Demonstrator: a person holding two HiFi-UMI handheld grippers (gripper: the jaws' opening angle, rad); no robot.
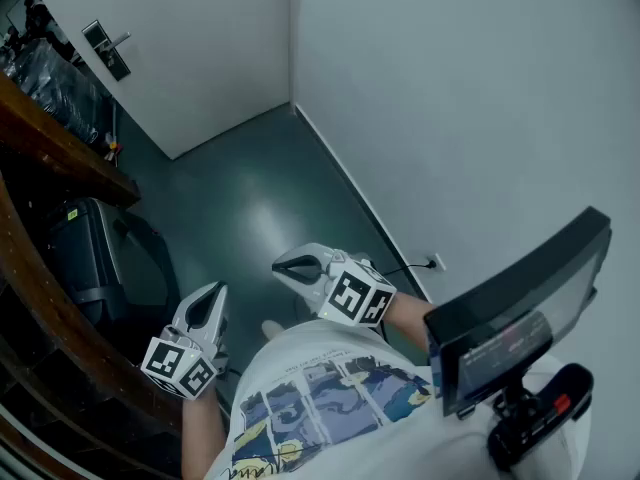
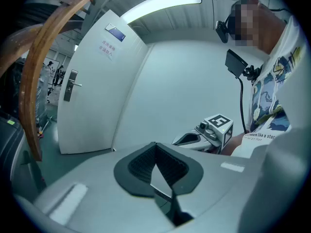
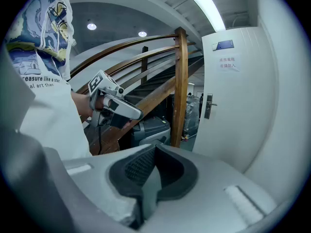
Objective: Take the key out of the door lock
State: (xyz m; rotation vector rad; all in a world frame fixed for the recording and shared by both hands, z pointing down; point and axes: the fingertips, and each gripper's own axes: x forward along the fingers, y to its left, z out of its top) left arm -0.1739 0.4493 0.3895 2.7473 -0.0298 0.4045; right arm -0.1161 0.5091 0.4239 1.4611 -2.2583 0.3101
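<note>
A white door (image 1: 190,38) stands shut at the far end of the narrow room, with a dark lock plate and lever handle (image 1: 106,48) on its left side. No key can be made out at this distance. My left gripper (image 1: 212,294) is held low by my body, shut and empty, far from the door. My right gripper (image 1: 281,266) floats beside it, also shut with nothing held. The left gripper view shows the door (image 2: 97,81) and its handle (image 2: 71,85) far ahead. The right gripper view has the handle (image 3: 209,106) at right.
A curved wooden stair railing (image 1: 45,268) runs along the left, with a grey machine (image 1: 95,258) beneath it. White walls close in the right side; a wall socket (image 1: 436,262) with a cable sits low there. A small screen on a mount (image 1: 520,318) hangs at my right.
</note>
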